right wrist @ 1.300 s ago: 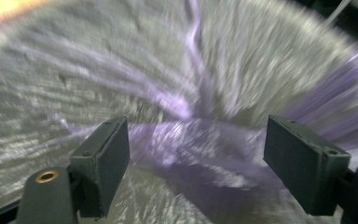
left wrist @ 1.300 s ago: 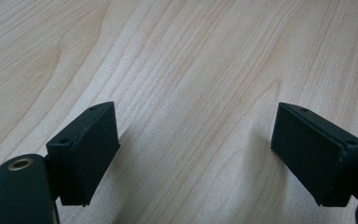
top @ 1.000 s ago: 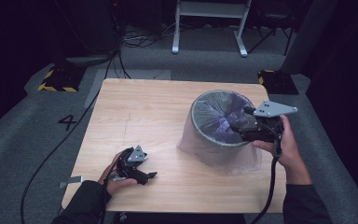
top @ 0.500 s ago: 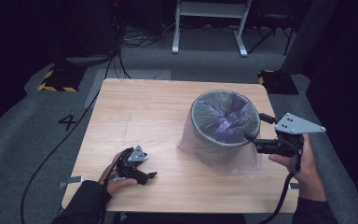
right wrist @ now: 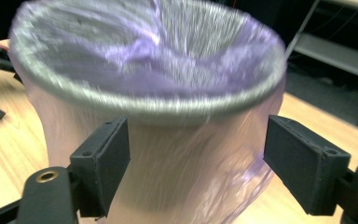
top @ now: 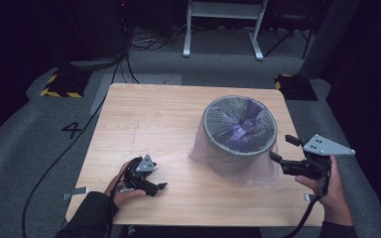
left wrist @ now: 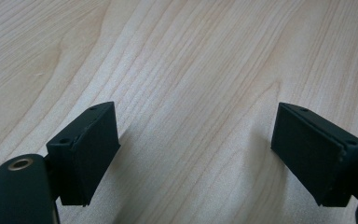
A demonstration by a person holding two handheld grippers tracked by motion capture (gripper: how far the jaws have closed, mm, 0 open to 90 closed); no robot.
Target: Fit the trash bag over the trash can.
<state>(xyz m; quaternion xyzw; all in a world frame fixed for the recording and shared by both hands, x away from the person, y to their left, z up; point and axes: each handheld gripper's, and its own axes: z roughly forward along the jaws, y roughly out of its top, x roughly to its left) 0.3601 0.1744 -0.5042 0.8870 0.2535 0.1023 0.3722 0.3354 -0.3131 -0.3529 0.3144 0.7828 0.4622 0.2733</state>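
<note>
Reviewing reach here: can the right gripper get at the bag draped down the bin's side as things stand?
Probably yes. The right gripper sits beside the bin with jaws open, facing the bag hanging over its wall, with nothing between them.

high view looks down over the table (top: 178, 109); both gripper views sit close, one facing its wood.

Square light-wood table (top: 168, 119) with pale grain, round grey mesh wastebasket lined with a translucent purple plastic bag (top: 235, 136) standing on it just ahead of the right gripper (top: 283, 151), left gripper (top: 154, 186) resting on bare wood near the front edge, well apart from the basket
</note>
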